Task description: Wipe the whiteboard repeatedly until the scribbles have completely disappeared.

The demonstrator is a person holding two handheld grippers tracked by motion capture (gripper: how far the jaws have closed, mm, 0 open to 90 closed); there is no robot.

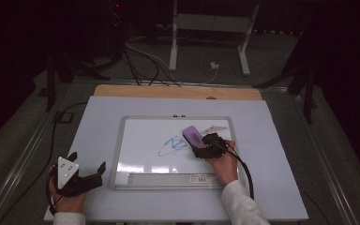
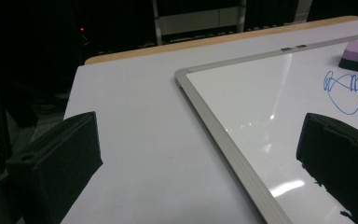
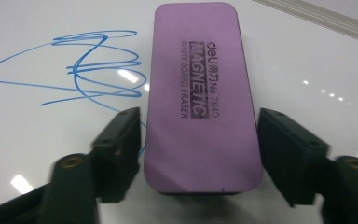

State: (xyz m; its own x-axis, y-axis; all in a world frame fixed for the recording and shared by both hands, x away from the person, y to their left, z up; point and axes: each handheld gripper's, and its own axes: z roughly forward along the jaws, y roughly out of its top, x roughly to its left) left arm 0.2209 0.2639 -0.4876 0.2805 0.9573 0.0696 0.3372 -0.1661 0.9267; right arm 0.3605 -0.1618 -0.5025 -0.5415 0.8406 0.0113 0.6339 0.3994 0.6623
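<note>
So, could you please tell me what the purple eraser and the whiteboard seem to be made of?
The eraser looks like matte foam or soft plastic with printed lettering, probably on a dark felt base. The whiteboard has a glossy coated face showing light glare, inside a brushed, silvery frame, likely aluminium.

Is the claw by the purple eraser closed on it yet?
Not yet. The right gripper is open: its jaws sit either side of the purple eraser with a gap showing on each side.

My black jaws are standing apart over the silver-framed whiteboard's corner, blue scribble showing beyond.
</note>
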